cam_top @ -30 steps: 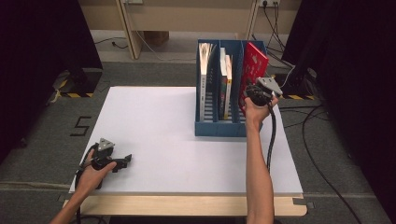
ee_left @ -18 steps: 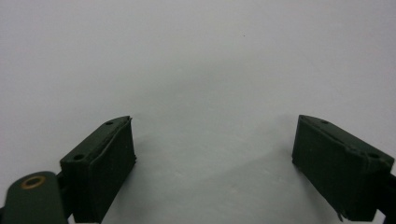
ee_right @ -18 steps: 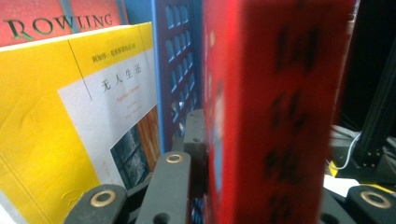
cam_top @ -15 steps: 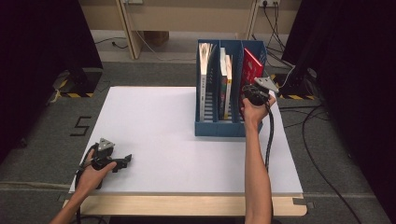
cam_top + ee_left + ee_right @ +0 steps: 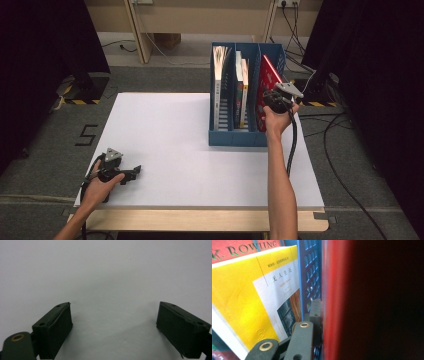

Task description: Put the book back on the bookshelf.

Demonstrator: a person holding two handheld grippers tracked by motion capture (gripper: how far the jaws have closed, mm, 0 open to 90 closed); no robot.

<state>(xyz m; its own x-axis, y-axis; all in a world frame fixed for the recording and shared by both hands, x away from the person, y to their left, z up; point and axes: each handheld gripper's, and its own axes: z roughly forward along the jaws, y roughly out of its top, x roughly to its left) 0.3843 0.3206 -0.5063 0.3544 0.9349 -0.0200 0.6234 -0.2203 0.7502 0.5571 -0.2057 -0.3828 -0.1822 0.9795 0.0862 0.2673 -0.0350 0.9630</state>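
A red book [image 5: 266,85] stands tilted in the rightmost slot of a blue file rack [image 5: 235,137]. My right gripper [image 5: 274,102] is shut on the book's near edge. In the right gripper view the red book [image 5: 334,290] covers the right side, one black finger [image 5: 315,312] presses its left face, and the other finger is hidden behind it. My left gripper [image 5: 134,172] rests near the front left of the white table [image 5: 165,130], open. In the left gripper view the left gripper [image 5: 115,325] has only bare tabletop between its pads.
The rack's left slot holds a pale book [image 5: 219,85], and the middle slot holds books too, one with a yellow and white cover [image 5: 249,297]. A blue lattice divider [image 5: 309,270] separates it from the red book. Cables [image 5: 330,130] lie on the floor to the right.
My right gripper has shifted slightly left with the red book, which now sits a little lower in its slot. The left gripper has not moved.
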